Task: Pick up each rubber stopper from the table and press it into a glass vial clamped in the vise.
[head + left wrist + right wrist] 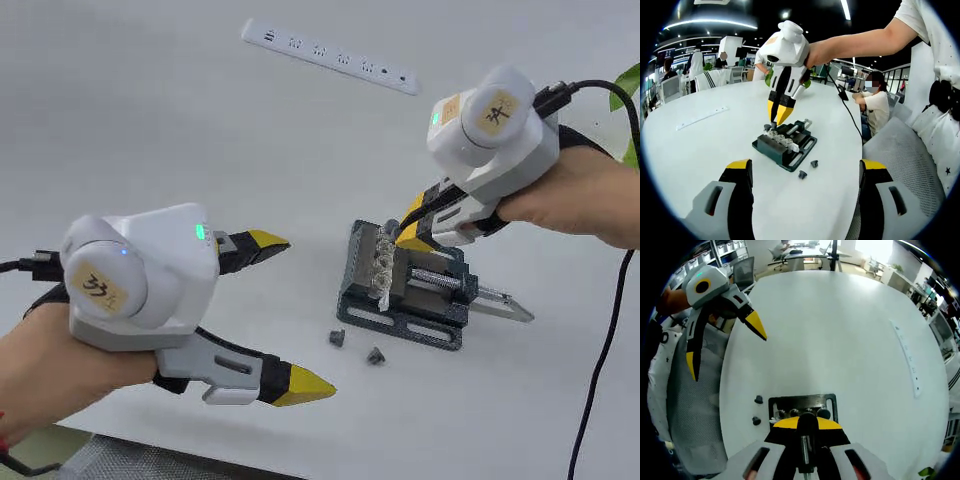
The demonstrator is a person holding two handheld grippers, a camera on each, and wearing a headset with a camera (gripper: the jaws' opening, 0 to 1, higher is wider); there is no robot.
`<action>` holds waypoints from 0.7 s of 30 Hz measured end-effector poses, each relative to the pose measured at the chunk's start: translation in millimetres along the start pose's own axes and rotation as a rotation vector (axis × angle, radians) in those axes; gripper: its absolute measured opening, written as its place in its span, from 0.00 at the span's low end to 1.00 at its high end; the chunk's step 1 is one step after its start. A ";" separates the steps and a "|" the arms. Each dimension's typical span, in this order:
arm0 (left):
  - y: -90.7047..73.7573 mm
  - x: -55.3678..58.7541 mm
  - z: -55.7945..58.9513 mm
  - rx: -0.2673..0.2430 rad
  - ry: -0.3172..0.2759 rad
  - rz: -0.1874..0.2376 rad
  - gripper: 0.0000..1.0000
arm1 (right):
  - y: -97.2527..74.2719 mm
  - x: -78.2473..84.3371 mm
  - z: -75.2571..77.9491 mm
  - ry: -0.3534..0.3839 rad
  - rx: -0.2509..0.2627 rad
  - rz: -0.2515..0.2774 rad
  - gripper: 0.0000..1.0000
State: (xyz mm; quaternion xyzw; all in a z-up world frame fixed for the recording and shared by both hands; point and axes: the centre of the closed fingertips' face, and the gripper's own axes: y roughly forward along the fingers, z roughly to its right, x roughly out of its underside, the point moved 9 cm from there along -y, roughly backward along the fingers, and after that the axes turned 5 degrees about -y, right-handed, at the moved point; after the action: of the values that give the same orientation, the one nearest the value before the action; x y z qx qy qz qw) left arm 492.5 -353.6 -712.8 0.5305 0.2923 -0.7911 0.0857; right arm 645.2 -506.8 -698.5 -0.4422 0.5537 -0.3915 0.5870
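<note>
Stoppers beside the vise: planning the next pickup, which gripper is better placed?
Left. The left gripper is open, facing the two stoppers; the right gripper is closed down over the vials in the vise.

White round table [700,150] w/ power strip [330,57]; bg office desks [810,251], ceiling strip lights [845,9].
</note>
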 end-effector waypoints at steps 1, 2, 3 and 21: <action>0.0 0.0 -0.1 0.001 -0.002 0.002 0.87 | 1.1 0.0 0.1 -0.004 -0.002 -0.007 0.05; 0.0 0.4 -0.6 0.001 -0.004 0.004 0.88 | 2.2 0.2 0.3 -0.009 -0.004 -0.014 0.05; 0.0 0.8 -1.0 0.002 -0.005 0.004 0.88 | 3.3 0.0 0.5 -0.015 -0.005 -0.024 0.05; -1.0 6.1 -2.6 0.007 -0.017 0.014 0.87 | 11.9 -2.1 3.0 -0.039 -0.024 -0.083 0.05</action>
State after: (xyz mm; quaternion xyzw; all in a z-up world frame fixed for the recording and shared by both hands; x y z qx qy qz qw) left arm 491.5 -350.3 -718.6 0.5260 0.2849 -0.7960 0.0918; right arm 647.7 -501.0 -709.2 -0.4795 0.5280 -0.4002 0.5755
